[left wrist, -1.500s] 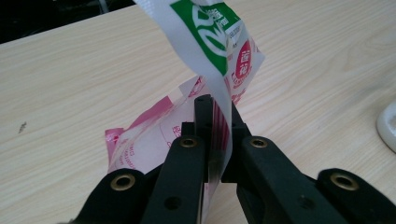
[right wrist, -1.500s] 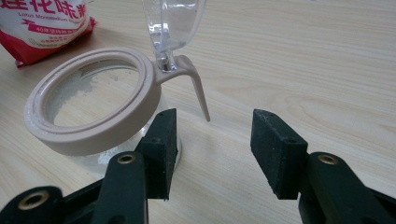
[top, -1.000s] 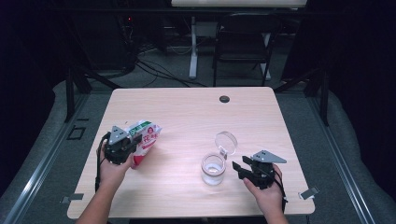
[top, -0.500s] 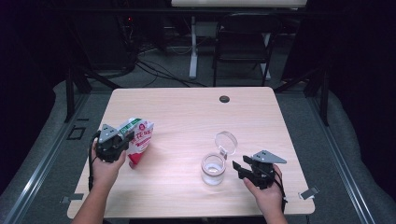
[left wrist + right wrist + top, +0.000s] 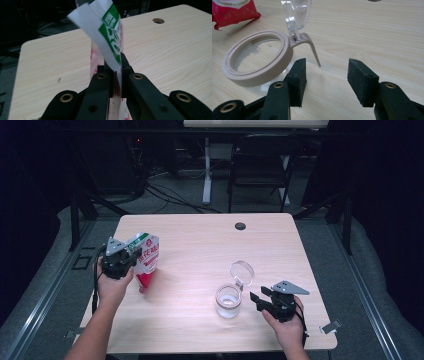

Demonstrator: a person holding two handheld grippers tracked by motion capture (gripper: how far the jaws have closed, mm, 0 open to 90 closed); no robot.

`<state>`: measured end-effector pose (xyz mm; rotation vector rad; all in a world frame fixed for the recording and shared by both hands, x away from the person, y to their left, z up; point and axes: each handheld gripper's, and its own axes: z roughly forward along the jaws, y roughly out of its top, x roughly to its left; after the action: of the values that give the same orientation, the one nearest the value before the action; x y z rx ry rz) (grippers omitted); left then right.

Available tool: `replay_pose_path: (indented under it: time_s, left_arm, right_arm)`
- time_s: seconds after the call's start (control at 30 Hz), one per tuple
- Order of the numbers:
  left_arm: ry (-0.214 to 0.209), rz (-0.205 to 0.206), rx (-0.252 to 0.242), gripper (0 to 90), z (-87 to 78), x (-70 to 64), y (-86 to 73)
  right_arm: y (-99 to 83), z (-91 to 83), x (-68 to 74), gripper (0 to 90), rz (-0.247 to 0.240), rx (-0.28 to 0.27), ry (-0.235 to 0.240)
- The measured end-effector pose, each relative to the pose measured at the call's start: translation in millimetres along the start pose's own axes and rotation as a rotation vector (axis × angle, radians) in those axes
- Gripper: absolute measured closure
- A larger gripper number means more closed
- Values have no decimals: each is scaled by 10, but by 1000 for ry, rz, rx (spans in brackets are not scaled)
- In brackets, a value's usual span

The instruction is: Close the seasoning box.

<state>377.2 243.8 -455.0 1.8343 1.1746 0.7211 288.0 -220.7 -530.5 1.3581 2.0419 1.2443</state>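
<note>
- Two things are in play: a red-and-green pouch near the table's left edge and a glass jar toward the front right.
- Already done, as far as I can judge: the jar's clear lid stands flipped up, so its mouth is free, and only a thin dusting of white grains lies at the bottom.
- My left gripper has its jaws pressed tight on the pouch's top flap, holding it upright, its red bottom at or just above the wood.
- My right gripper waits just beside the jar, jaws spread wide with nothing between them, one pad near the beige rim.
- Left to do, I reckon: carry the pouch across, tip it over the jar, then close the lid.
</note>
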Motion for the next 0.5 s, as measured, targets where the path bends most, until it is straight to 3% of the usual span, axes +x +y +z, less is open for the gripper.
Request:
replay_pose_path:
  time_s: [0.03, 0.07, 0.17, 0.5]
  left_arm:
    - [0, 0, 0, 900, 0, 0, 0]
    - [15, 26, 12, 900, 2, 16, 72]
    - [26, 33, 20, 900, -6, 34, 134]
    - [28, -3, -5, 900, -180, 91, 263]
  right_arm:
    - [0, -4, -4, 491, 5, -5, 1]
    - [2, -9, -6, 491, 10, -11, 5]
    - [7, -17, -16, 491, 7, -13, 0]
    - [29, -70, -80, 489, 35, -28, 25]
